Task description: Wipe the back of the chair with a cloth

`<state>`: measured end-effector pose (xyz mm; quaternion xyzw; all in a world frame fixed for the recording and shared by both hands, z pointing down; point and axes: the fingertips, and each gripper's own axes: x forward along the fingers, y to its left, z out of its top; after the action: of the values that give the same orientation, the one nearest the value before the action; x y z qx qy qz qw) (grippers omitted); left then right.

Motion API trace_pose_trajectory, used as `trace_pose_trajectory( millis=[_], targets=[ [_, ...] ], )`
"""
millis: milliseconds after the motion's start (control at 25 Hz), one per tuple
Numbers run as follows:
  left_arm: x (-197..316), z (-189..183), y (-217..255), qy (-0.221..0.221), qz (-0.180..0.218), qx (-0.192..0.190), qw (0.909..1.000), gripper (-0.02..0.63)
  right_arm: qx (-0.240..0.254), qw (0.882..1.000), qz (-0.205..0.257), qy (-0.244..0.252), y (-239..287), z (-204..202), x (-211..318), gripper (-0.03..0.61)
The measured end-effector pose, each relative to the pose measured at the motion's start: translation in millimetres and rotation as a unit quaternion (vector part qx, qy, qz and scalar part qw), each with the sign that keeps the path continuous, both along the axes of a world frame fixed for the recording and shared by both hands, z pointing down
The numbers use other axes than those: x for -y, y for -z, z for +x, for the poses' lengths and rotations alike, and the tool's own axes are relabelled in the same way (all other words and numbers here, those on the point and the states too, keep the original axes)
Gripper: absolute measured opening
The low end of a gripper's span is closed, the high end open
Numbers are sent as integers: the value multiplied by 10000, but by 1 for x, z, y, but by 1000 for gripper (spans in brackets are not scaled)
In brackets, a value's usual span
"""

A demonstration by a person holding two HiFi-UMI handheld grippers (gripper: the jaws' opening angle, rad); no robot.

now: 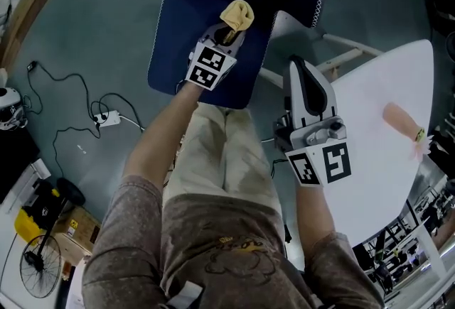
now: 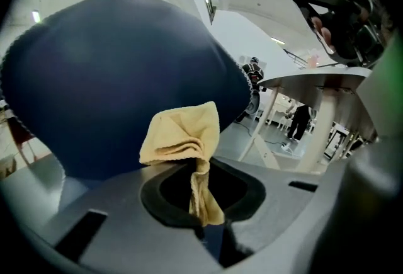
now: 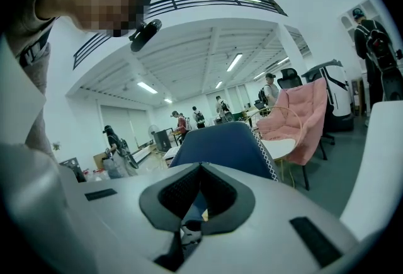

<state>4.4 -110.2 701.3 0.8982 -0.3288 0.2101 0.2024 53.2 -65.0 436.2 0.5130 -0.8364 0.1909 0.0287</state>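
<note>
Near the chair back (image 2: 113,77), your left gripper (image 2: 200,206) pinches what looks like only a thin tail of cloth (image 2: 182,134), which rubbing may pull free; your right gripper (image 3: 184,228) sits closed, empty.

Head view looks steeply down; both gripper views face the blue chair (image 2: 113,77), left one closest
</note>
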Motion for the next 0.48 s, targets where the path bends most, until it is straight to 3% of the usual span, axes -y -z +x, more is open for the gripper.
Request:
trace_pose_trajectory(
  millis=[200,480],
  targets=[
    [18,-77,-16,935,-157,241,9952,51,-64,10000,16,63,1,-2,-1,23],
    [42,-177,-36,1986,-351,640,9774,51,-118,9998,32,139,2,-3,-2,23]
  ],
)
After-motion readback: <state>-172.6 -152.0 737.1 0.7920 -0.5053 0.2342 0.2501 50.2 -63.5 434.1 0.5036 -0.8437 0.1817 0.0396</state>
